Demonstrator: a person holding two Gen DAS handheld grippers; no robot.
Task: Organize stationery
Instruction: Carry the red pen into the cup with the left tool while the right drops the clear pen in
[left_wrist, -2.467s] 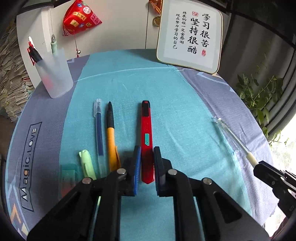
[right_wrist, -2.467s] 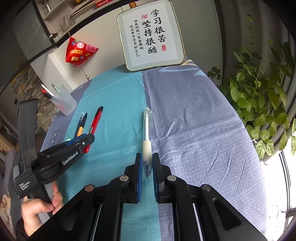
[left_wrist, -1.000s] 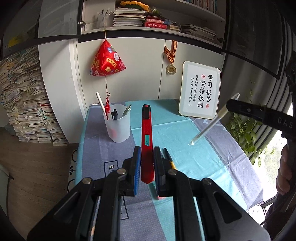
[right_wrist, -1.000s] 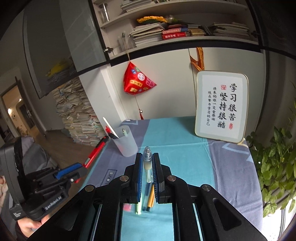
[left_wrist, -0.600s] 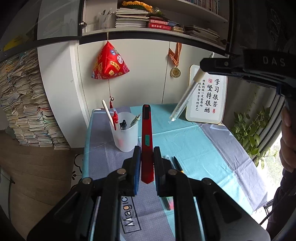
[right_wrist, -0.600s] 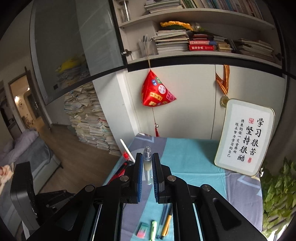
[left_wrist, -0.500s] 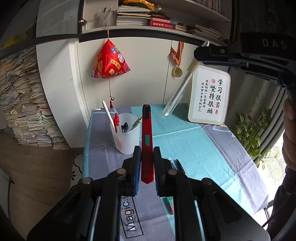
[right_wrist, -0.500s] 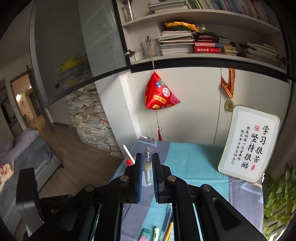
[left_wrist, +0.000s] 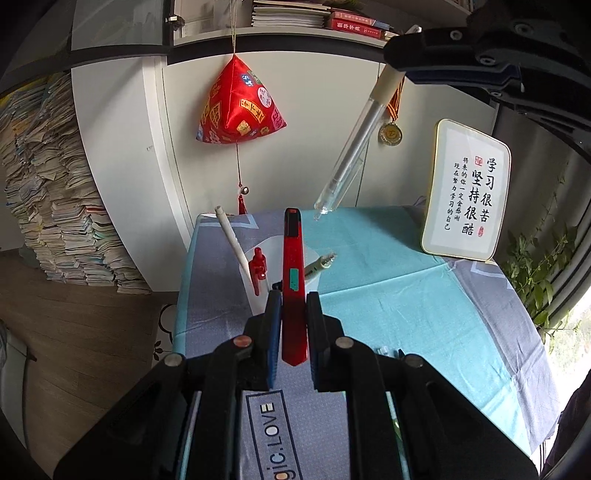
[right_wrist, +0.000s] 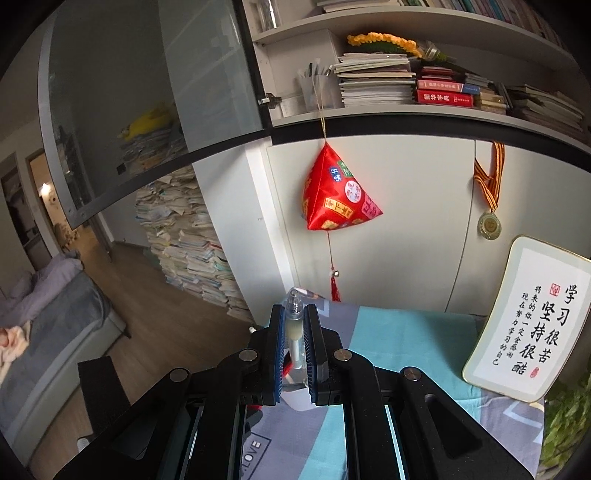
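Observation:
My left gripper is shut on a red utility knife that points forward, in front of a translucent pen cup with several pens in it. My right gripper is shut on a clear gel pen. In the left wrist view that pen hangs tip down from the right gripper's fingers, high above the table and behind the cup. The cup shows just below the right jaws.
The table carries a teal and grey cloth. A framed calligraphy sign stands at the back right. A red pouch and a medal hang on the cabinet. Other pens lie behind the left fingers. Plant leaves are at the right.
Both grippers have risen from the table with their items. The right gripper has carried the clear pen leftwards and higher, nearer above the cup. The left gripper has drawn closer to the cup.

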